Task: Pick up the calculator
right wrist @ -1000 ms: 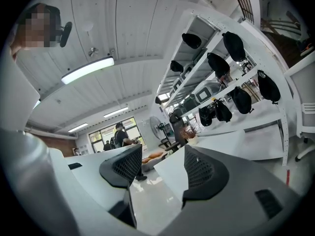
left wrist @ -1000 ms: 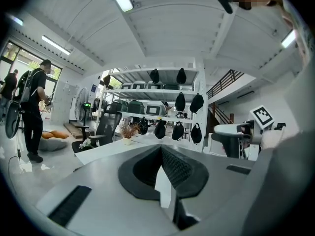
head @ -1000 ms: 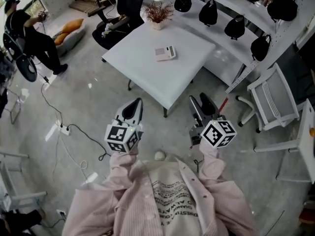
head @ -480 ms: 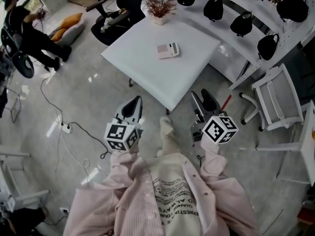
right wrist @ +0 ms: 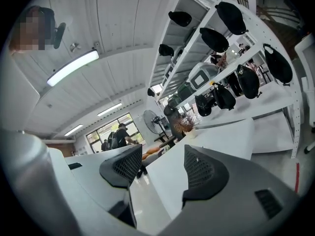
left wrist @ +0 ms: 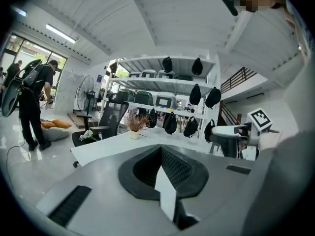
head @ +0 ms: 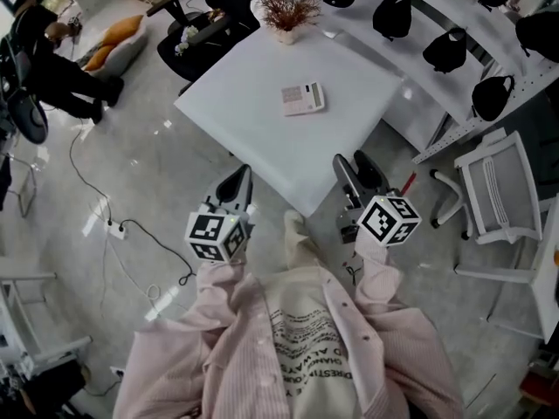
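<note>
A pale polished floor (head: 113, 173) fills most of the head view, and on it stands a square white bench (head: 253, 103), turned corner-on to the person in the pink shirt (head: 297, 347), whose arms reach out towards it. Beyond the bench a long white shelf unit (head: 410, 103) runs across the upper right, with a row of black rounded items (head: 445, 49) hanging along it (bags or helmets, hard to tell which). A white chair (head: 493, 199) stands to the right of the bench, and a black office chair (head: 196, 33) is at its far left edge. A second person in dark clothes (head: 52, 68) stands well apart at the upper left. The left tool (head: 241, 178) hovers over the floor just short of the bench's near corner, its two jaws pressed together with nothing between them. The right tool (head: 352, 161) is held beside that same corner, its jaws spread wide and empty, only the bench edge showing through the gap. A small potted plant (head: 286, 11) sits at the bench's far corner. The calculator (head: 302, 99) lies flat near the middle of the bench, well apart from both tools.
</note>
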